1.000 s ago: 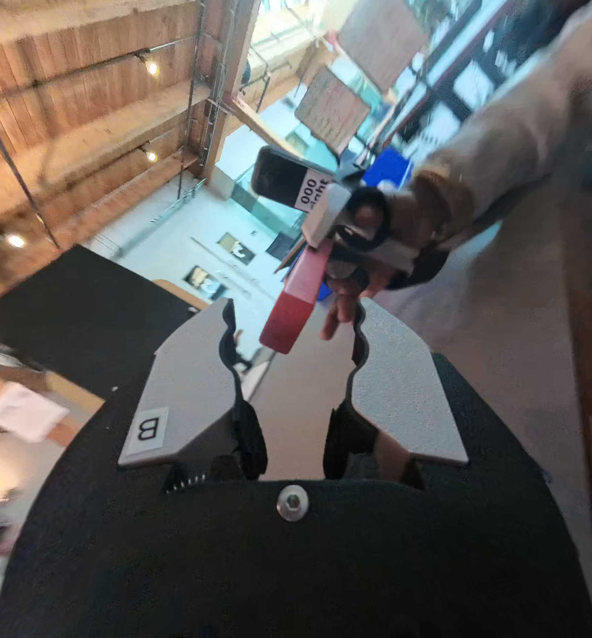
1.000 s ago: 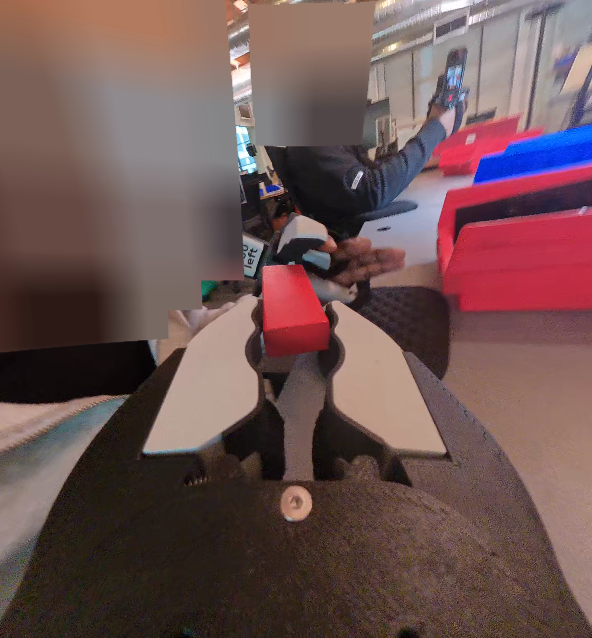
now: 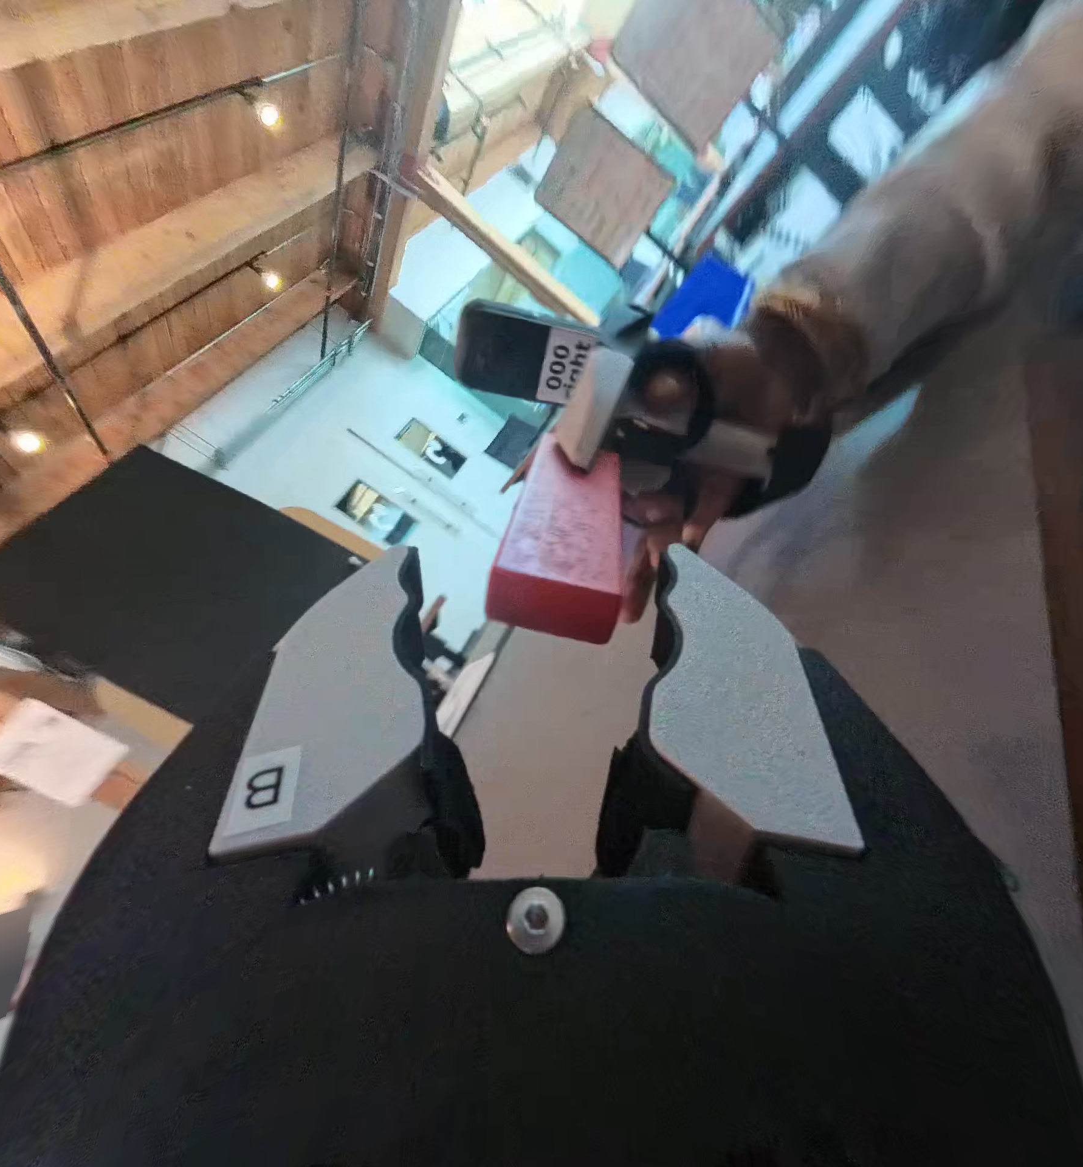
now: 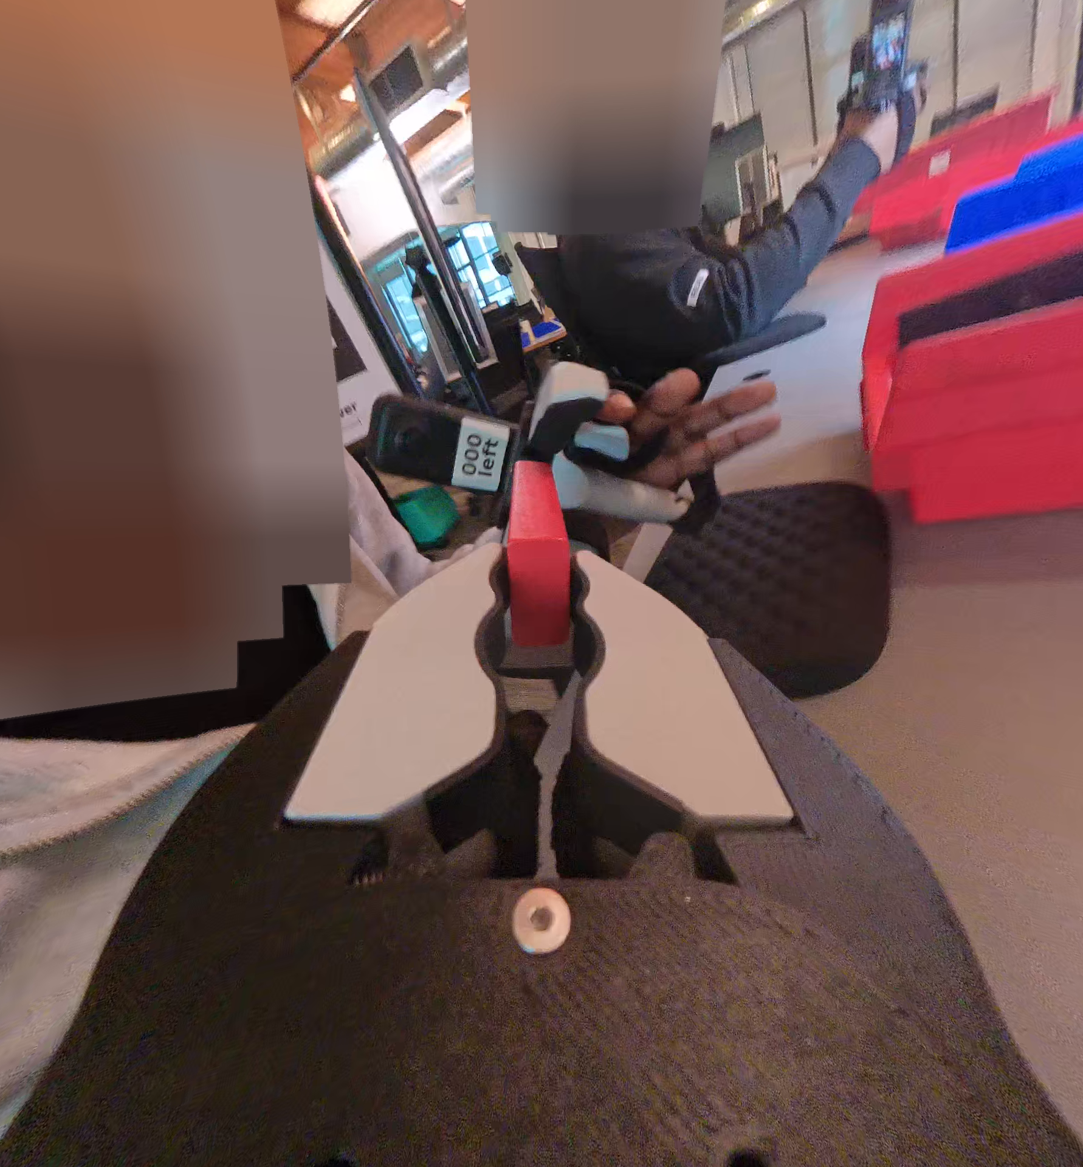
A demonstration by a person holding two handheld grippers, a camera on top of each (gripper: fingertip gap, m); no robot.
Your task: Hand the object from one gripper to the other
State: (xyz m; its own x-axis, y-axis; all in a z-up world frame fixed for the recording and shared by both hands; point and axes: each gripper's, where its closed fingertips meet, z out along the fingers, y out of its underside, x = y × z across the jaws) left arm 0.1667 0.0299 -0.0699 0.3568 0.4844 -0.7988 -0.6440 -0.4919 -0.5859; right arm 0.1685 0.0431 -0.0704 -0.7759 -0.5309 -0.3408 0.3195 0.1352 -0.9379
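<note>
Now, line by line:

Right gripper: the right gripper [image 4: 538,584] is closed on one end of the red block [image 4: 538,568], both fingers pressed against its sides.

Block position: in the right wrist view the red block runs straight out from the jaws toward 12 o'clock; its free end is offered so the other tool has room to take it.

Left gripper: the left gripper [image 3: 536,587] is wide open and holds nothing, with a clear gap between its fingers.

Block seen from the left: the free end of the red block [image 3: 558,562] sits at about 1 o'clock of the gap, between the fingertips and nearer the right-hand finger; I cannot tell whether it touches that finger.

Person's hand: the hand [image 4: 684,436] on the left tool has its fingers spread, which fits the jaws being released open.

Change: a second ago the block hung beyond the open fingertips and showed a broad face in the right wrist view; now it has been turned narrow side on, and its end has reached the mouth of the left gripper.

Judgement: closing the left jaws appears to be the next step.
</note>
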